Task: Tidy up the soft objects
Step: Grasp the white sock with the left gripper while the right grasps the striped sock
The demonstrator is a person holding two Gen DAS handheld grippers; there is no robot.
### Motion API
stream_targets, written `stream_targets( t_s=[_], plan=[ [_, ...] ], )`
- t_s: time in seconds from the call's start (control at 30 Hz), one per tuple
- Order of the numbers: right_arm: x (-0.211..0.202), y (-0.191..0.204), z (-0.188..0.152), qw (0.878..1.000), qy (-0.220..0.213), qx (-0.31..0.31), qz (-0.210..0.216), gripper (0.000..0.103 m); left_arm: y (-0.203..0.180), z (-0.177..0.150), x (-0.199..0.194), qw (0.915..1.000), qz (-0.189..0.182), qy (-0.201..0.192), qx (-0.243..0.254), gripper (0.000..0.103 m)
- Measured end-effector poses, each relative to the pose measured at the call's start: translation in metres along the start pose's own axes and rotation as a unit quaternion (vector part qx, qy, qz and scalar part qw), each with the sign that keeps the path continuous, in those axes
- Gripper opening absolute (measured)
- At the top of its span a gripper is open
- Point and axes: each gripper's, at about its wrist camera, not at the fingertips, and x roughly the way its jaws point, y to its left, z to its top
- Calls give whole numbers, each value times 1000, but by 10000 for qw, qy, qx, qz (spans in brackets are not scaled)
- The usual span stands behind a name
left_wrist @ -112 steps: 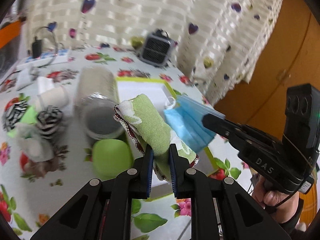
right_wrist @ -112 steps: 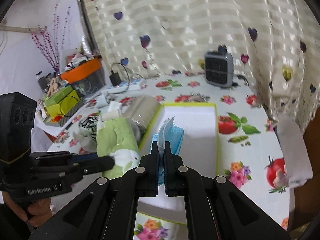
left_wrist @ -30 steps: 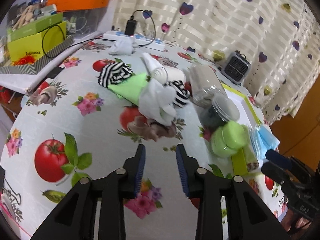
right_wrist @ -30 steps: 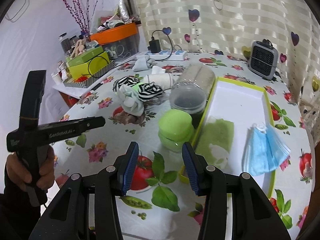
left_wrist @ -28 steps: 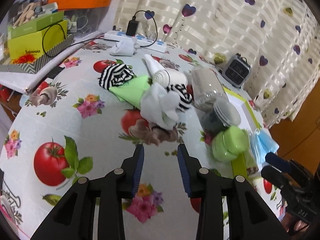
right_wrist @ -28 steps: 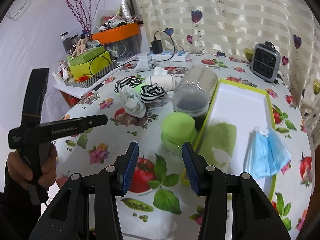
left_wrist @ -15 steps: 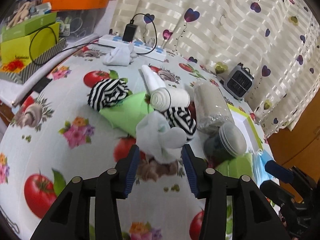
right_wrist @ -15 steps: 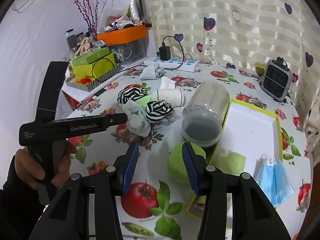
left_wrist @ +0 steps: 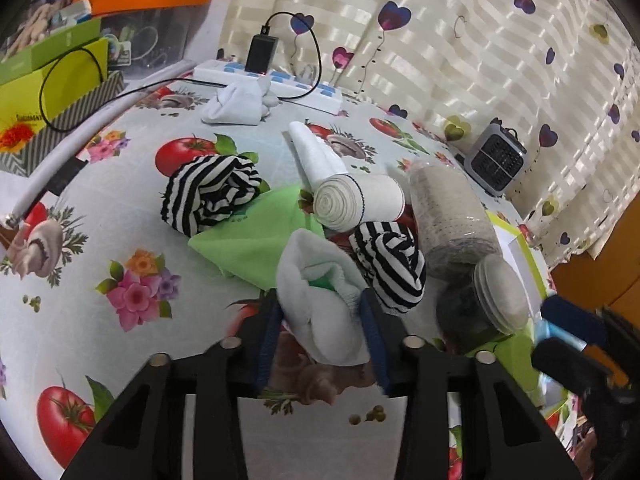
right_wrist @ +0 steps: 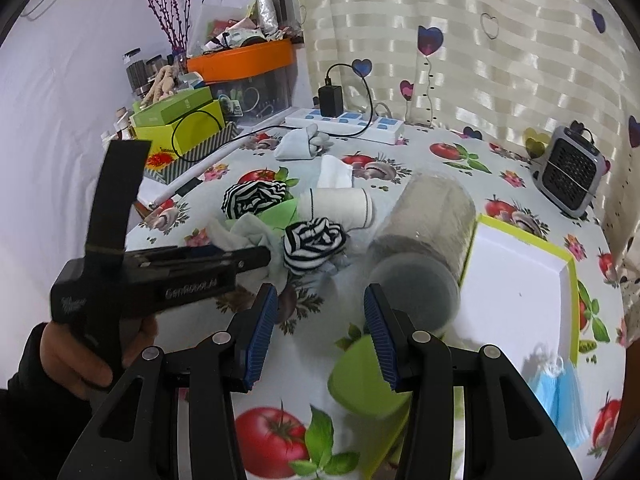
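The left tongs [left_wrist: 320, 332] have just been closing around the white sock [left_wrist: 320, 312], which is sitting between the pads so it can be lifted. The right tongs [right_wrist: 320, 332] are waiting wide and empty, with the tray [right_wrist: 520, 276] just right of them for receiving it.

Table [right_wrist: 500, 164] in tomato-print cloth, striped rolled sock [left_wrist: 208, 196], white power strip [right_wrist: 344, 124], small grey heater [right_wrist: 570, 178], perhaps a fan

Both wrist views look steeply down, close, sharing the striped sock [left_wrist: 390, 266] [right_wrist: 314, 248].
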Motion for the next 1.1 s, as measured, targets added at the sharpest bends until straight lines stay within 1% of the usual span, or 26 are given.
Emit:
stream_targets(
  t_s=[0.07,0.17,0.33,0.5,0.6,0.7,0.77,0.8,0.83,0.87,0.93,1.1],
  plan=[
    [8,2,6,10000,57,-62,6,46,0,-2,-2,10000,-10,-3,7,25],
    [23,9,17,9996,190,-205,40,46,1,-6,-7,10000,-17,-32,21,22],
    [50,17,30,9983,416,-402,35,46,8,-14,-18,10000,-13,-74,-11,22],
    [74,20,40,9968,653,-460,-44,46,19,-22,-30,9999,14,-112,-126,22],
    [87,19,44,9957,799,-446,-167,46,23,-23,-33,9998,24,-116,-162,22],
    [103,16,48,9936,1035,-350,-287,46,27,-24,-35,9998,24,-105,-185,22],
    [110,12,48,9931,1135,-226,-209,46,27,-24,-36,9998,28,-110,-177,22],
    [111,11,48,9932,1142,-196,-126,43,28,-24,-36,9998,26,-109,-175,22],
    [110,12,46,9933,1129,-208,-105,24,28,-25,-37,9998,19,-110,-172,22],
    [109,12,45,9934,1121,-218,-84,16,28,-25,-39,9998,12,-117,-163,22],
    [104,14,44,9943,1035,-239,-4,10,27,-26,-44,9998,0,-157,-139,22],
    [76,20,38,9969,713,-316,133,9,21,-28,-58,9996,-5,-254,-108,22]
  ],
)
